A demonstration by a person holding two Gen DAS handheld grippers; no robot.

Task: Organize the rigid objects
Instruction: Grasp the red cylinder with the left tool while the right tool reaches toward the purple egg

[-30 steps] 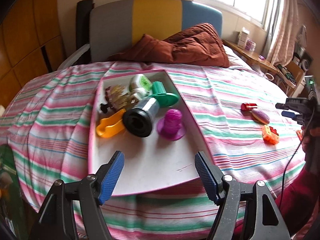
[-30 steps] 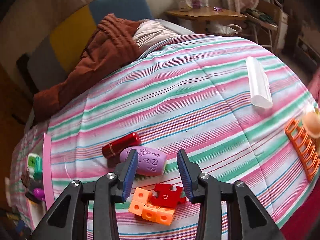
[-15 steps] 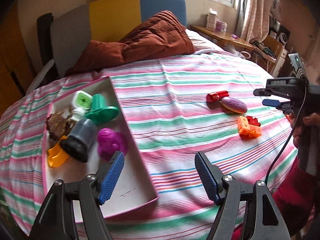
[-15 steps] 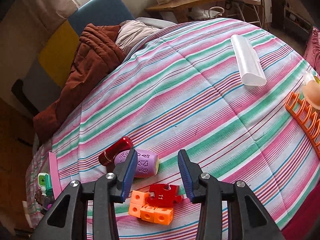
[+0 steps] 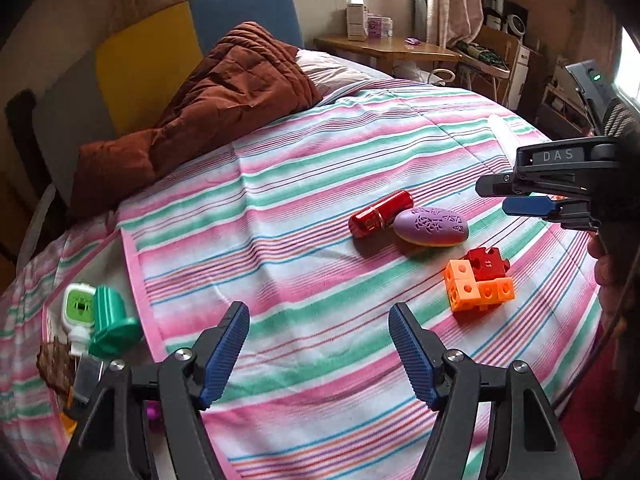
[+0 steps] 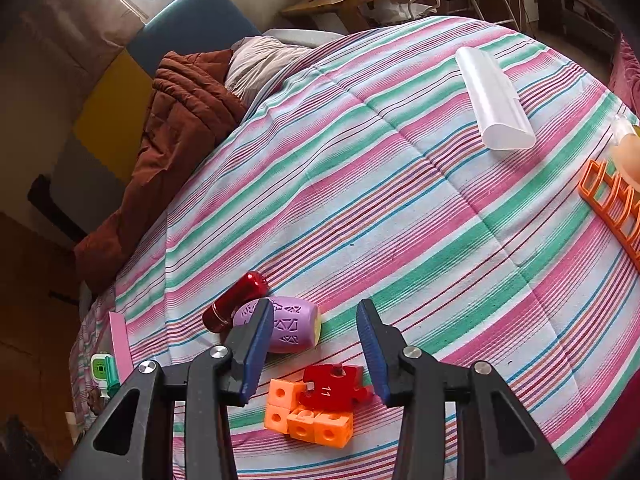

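Observation:
On the striped bedspread lie a red tube point(image 5: 381, 215), a purple oval case point(image 5: 431, 227), a red puzzle piece point(image 5: 486, 264) and orange linked cubes point(image 5: 476, 289). They also show in the right wrist view: tube point(image 6: 235, 301), case point(image 6: 294, 325), puzzle piece point(image 6: 334, 388), cubes point(image 6: 310, 420). My left gripper point(image 5: 319, 354) is open and empty, short of these objects. My right gripper point(image 6: 316, 346) is open and empty just above the puzzle piece and cubes; it also shows in the left wrist view point(image 5: 528, 196).
A pink-rimmed tray point(image 5: 134, 280) at the left holds a green stamp point(image 5: 110, 320), a white-green gadget point(image 5: 79, 308) and other toys. A white translucent case point(image 6: 494, 100) and an orange rack point(image 6: 612, 204) lie at the right. A brown quilt point(image 5: 208, 100) is behind.
My left gripper has swung right, away from the tray toward the loose objects. My right gripper has shifted slightly closer over the puzzle piece and cubes.

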